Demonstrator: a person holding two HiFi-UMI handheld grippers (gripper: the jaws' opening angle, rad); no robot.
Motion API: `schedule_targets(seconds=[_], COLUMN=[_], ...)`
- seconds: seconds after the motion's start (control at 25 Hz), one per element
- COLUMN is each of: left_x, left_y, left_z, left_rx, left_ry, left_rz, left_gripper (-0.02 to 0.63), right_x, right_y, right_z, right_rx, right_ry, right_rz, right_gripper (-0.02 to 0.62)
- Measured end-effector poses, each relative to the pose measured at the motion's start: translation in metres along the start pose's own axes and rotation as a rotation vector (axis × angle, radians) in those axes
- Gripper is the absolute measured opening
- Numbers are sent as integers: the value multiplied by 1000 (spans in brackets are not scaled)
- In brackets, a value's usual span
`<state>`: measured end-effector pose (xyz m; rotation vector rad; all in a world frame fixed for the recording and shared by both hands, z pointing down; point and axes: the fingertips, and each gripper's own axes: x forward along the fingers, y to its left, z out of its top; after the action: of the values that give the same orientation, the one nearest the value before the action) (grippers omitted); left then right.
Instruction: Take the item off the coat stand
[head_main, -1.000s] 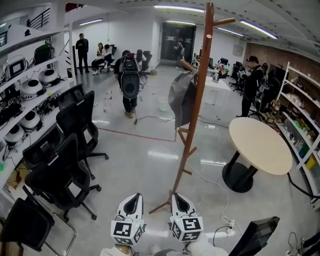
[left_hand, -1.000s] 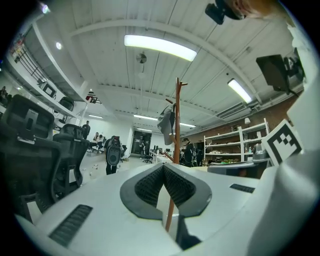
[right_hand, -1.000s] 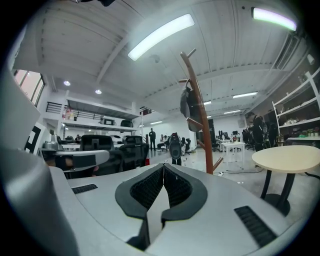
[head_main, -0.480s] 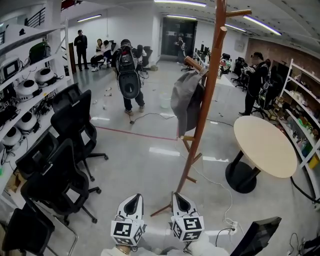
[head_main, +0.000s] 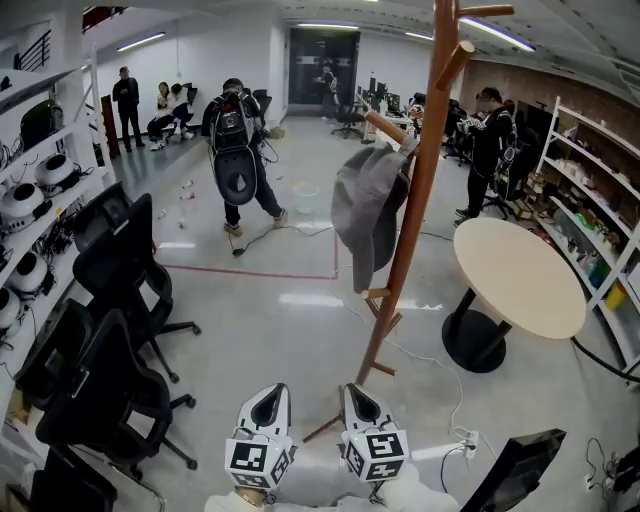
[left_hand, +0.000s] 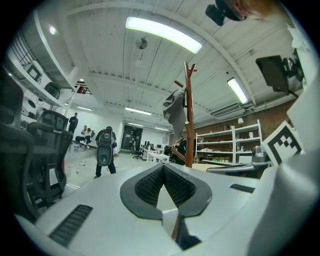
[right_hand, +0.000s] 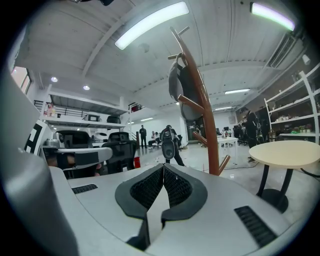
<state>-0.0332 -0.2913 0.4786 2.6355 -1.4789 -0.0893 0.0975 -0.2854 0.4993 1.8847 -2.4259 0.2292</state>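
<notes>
**Grey fabric on its peg, both grippers closed and empty**

Grey and limp, the fabric item (head_main: 365, 215) hangs from a slanted peg on the left side of the tall brown wooden coat stand (head_main: 412, 230), about halfway up the visible pole. We hold both grippers low, well short of it, near the stand's splayed feet.

Our left gripper (left_hand: 163, 166) has its black ribbed pads meeting at the tips. Only a narrow diamond-shaped slit shows lower down, and nothing sits in it. Our right gripper (right_hand: 163, 165) is the same: tips pressed together and holding nothing. Neither one touches the stand or the fabric.

In the head view the top of the stand runs out of the frame. The fabric covers most of its peg, so we cannot see how it is hooked on. We also cannot tell whether it is a cap, a bag or a folded garment. Our hands are cut off at the lower edge, leaving only the marker cubes and white gripper bodies visible.

A round beige table (head_main: 520, 285) stands to the right of the stand, apart from it.
</notes>
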Motion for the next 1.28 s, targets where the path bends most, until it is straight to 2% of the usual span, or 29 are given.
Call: schedule_targets(seconds=[0.48,0.76,1.0,1.12,1.28], left_x=[69,99,114,119,123], left_y=[41,47,50,48,43], left_z=[13,27,23,23,26], left_rx=[18,46,14,12,6], left_ry=[34,26,36,40,29], left_rz=[-214,-402,-451,-467,-497], left_gripper=[3,3,3,3,3], right_x=[59,80,77,72,58], right_y=[1,8,9,13,21], right_z=[18,27,27,49,110], right_rx=[24,67,70,67,2], right_ry=[-27,-77,-70,-108,-205], right_rz=[-183,-332,-379,-385,-395], right_gripper=[9,9,9,9,9])
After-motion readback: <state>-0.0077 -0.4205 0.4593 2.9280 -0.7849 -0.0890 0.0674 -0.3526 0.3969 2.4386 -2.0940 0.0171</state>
